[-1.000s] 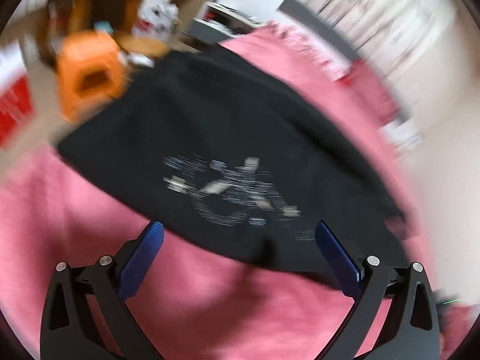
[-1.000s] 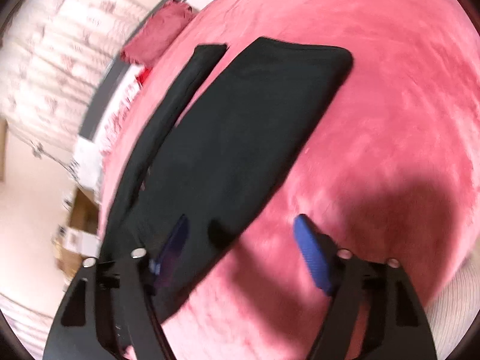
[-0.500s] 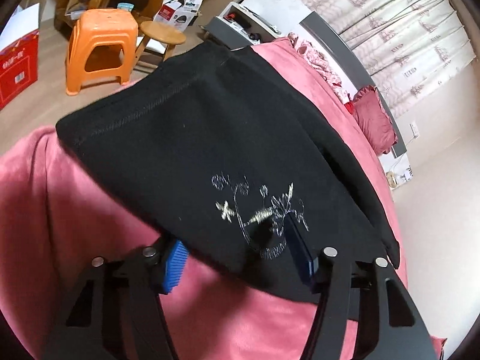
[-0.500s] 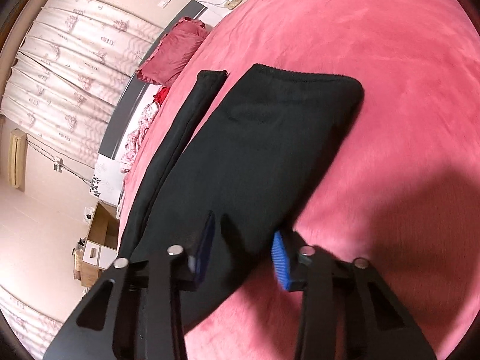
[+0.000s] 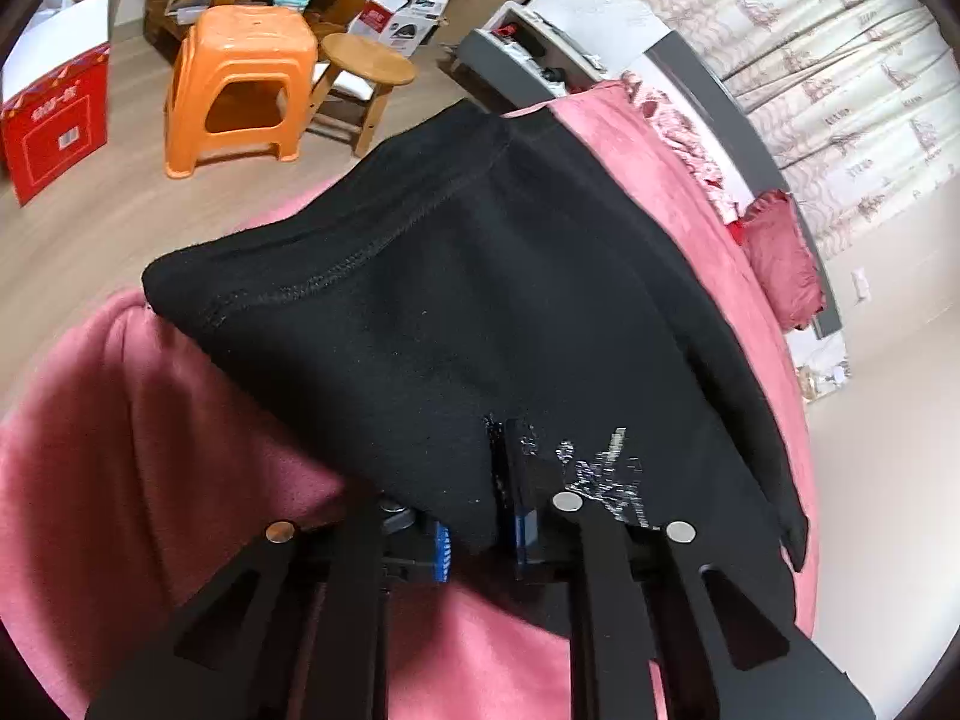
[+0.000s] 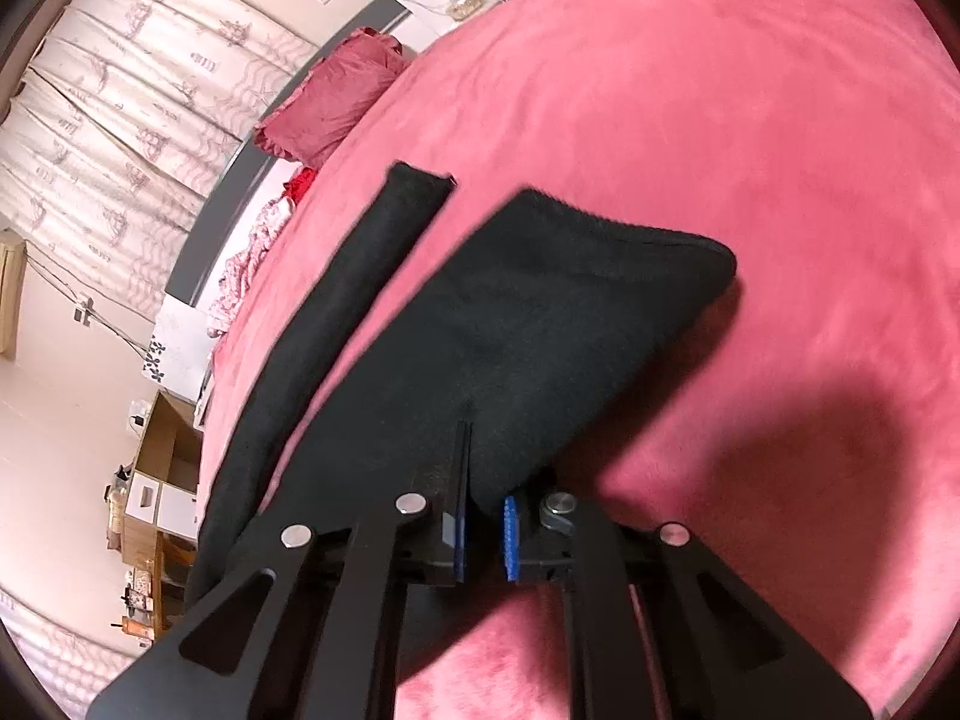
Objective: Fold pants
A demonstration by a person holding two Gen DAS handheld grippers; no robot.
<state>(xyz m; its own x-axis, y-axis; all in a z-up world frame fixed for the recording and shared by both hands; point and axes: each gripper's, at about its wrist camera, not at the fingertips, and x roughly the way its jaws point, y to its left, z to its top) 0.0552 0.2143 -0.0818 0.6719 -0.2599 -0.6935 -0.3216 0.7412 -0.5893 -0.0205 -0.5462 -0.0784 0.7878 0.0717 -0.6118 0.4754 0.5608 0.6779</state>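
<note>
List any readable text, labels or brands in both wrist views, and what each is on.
None can be read.
Red box: white characters and a barcode label, too small to read.
Black-and-white carton: print on its side, too blurred.
Black pants: silver embroidered motif by the left tool, a pattern, no letters.
Curtain: repeated printed marks, not legible.

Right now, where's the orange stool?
Left wrist view, upper left: the orange stool stands on the floor past the bed's edge, between the red box and the round wooden stool.
</note>
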